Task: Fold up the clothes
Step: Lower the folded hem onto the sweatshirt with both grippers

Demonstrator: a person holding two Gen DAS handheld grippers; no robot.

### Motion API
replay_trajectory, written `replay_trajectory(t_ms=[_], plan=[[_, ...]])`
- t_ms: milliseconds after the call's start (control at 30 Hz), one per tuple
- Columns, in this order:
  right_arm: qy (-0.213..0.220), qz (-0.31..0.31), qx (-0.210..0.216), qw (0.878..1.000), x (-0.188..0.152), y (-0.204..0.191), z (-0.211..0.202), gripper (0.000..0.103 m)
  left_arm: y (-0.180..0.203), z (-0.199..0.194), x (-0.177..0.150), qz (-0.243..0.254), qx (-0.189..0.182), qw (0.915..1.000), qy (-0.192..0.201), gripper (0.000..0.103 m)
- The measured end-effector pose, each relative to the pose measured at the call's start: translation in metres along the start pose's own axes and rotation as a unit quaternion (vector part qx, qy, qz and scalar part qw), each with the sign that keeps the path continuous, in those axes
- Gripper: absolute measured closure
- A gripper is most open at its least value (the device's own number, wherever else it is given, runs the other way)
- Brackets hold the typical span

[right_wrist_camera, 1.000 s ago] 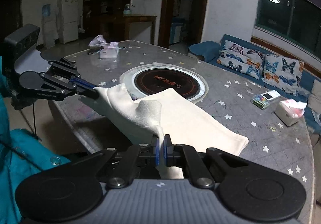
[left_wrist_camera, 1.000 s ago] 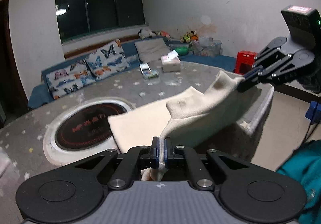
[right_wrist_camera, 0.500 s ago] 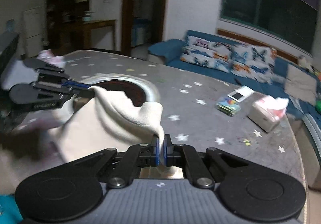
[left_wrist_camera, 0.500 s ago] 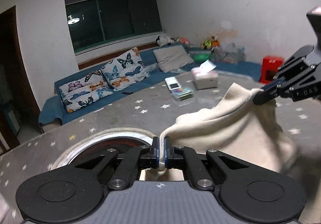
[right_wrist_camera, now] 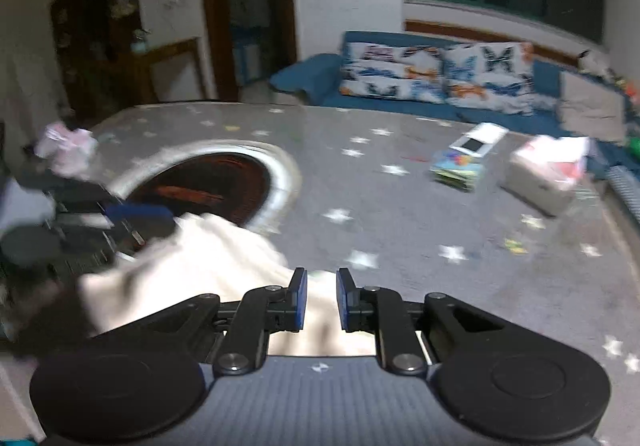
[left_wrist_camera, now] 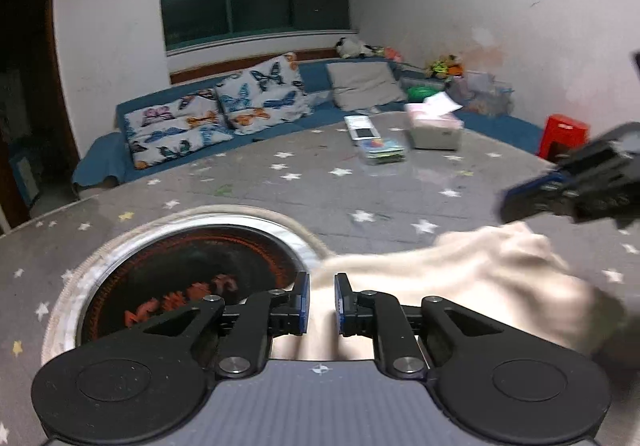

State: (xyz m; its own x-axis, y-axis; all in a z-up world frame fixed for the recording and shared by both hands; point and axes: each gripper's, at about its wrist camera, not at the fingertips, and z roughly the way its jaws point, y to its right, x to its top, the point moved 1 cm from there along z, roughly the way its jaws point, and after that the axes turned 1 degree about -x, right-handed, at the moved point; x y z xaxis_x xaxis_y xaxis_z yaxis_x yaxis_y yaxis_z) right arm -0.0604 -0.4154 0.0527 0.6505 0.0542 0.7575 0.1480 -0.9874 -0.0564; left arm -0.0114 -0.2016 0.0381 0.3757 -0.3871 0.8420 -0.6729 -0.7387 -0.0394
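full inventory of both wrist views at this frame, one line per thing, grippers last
cloth: 1, cream, heaped on the table beside the round inset
table: 1, grey with white stars
round inset: 1, dark with a pale rim, in the table top
tissue box: 1, pale with pink top, far side of the table
card box: 1, multicoloured contents, left of the tissue box; a white device lies just behind it
sofa: 1, blue, beyond the table under the window
butterfly cushions: 2, white with butterflies, on the sofa
grey cushion: 1, on the sofa
red stool: 1, by the right wall
left gripper: black with blue pads, open over the cloth
right gripper: same build, open over the cloth
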Motion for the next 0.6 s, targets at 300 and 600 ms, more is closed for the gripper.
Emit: replay_trajectory(t_ms=[300,600], plan=[[-0.030,0.017,0.025,0.999,0.007,-0.018,0.048,0.089,0.005,-0.002,-0.024,-0.013,-0.001,0.9997,-0.020,0.074],[-0.017,0.006,0.053,0.998,0.020,-0.039,0.050,0.088,-0.014,-0.008,-0.039,-0.066,0.006,0.9975,-0.026,0.073]])
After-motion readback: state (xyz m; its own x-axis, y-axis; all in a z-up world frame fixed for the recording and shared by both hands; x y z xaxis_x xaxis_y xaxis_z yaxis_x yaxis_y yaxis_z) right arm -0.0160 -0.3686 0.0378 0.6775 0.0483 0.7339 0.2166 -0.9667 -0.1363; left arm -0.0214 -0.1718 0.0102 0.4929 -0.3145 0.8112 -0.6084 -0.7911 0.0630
